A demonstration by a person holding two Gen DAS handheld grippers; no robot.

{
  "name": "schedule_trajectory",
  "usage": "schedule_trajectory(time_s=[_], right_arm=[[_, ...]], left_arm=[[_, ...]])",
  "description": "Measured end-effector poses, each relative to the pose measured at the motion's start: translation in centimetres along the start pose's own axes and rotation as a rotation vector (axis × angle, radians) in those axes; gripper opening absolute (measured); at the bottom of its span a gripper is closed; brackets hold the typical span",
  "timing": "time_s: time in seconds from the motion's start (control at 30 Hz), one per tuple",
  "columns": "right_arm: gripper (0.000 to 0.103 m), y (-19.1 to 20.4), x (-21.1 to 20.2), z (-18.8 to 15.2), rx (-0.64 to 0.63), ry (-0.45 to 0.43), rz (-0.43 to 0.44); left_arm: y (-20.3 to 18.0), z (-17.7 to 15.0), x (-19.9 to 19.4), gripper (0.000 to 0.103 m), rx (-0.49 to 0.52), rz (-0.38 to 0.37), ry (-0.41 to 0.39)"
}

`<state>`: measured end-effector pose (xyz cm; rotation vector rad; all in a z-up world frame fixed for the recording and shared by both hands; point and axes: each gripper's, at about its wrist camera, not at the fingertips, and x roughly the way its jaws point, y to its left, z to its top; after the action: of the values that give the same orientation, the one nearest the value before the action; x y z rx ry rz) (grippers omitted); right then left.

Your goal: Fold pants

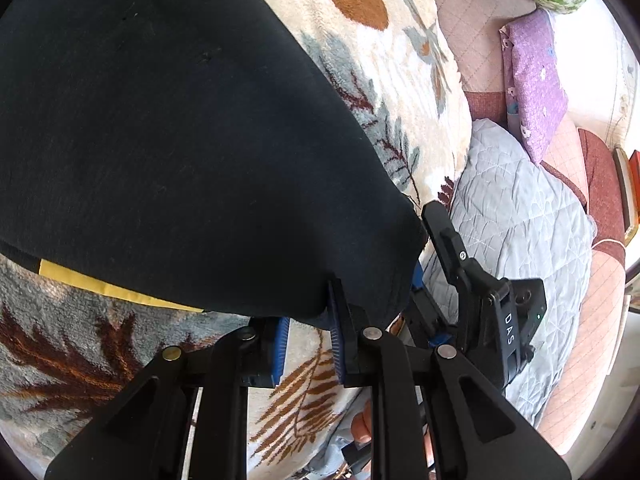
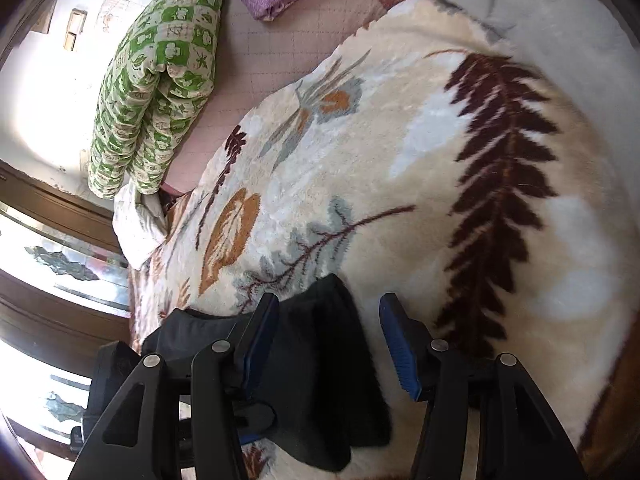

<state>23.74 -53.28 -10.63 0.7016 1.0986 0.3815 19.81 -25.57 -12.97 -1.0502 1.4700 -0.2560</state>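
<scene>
The black pants [image 1: 180, 152] fill the upper left of the left wrist view, draped over a leaf-patterned blanket [image 1: 360, 20] on the bed. They look soft, limp and light, so they should sag and slide unless pinched at a hem or corner. The left hand-held gripper [image 1: 308, 344] sits narrow, nipping the lower edge. The right hand-held gripper [image 2: 328, 344] stands about half wide, straddling a dark corner without pressing it.
</scene>
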Motion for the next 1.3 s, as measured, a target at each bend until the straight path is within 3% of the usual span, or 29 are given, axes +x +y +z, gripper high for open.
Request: schedule_trajectory(time_s=[0.1, 0.2, 0.27, 0.73, 1.03, 1.3], right_arm=[[0.054, 0.0, 0.8, 0.5, -0.002, 0.046, 0.051], [0.025, -0.4, 0.9, 0.5, 0.002, 0.079, 0.04], [0.018, -0.7, 0.7, 0.4, 0.012, 0.084, 0.028], [0.015, 5.0, -3.3, -0.4, -0.035, 0.013, -0.03], [0.015, 10.3, -3.9, -0.9, -0.078, 0.003, -0.078], [0.015, 14.7, -2.0, -1.7, -0.086, 0.017, -0.066]], left_arm=[[0.2, 0.3, 0.1, 0.016, -0.015, 0.001, 0.003], [-0.4, 0.1, 0.2, 0.015, 0.024, 0.037, 0.001], [-0.9, 0.2, 0.2, 0.009, 0.057, 0.057, 0.009], [-0.6, 0.1, -3.0, 0.007, 0.087, -0.032, 0.069], [0.2, 0.7, -7.3, 0.007, 0.083, -0.101, 0.046], [3.1, 2.4, -11.2, 0.007, 0.033, -0.141, 0.017]])
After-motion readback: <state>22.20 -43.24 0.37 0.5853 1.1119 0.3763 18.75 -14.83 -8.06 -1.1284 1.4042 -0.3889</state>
